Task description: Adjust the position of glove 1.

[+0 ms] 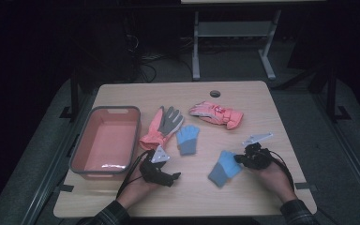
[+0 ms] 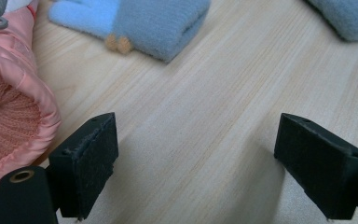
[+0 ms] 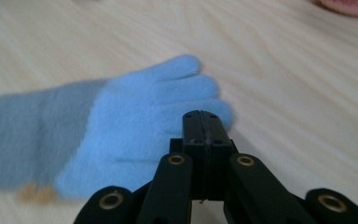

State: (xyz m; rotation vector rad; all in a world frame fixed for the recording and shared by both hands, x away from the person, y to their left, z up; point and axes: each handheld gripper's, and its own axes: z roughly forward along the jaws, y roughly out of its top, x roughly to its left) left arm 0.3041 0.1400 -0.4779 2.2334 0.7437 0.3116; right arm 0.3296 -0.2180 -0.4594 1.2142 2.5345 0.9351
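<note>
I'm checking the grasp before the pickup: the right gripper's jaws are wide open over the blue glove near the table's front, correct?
Not quite. The right gripper's jaws are pressed shut, as the right gripper view shows. It does sit over the blue glove near the table's front.

Open jaws over bare table (image 2: 205,140)

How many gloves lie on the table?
4: a blue glove at the right gripper, another blue glove mid-table, a pink-grey glove beside the bin, a pink glove farther back.
</note>
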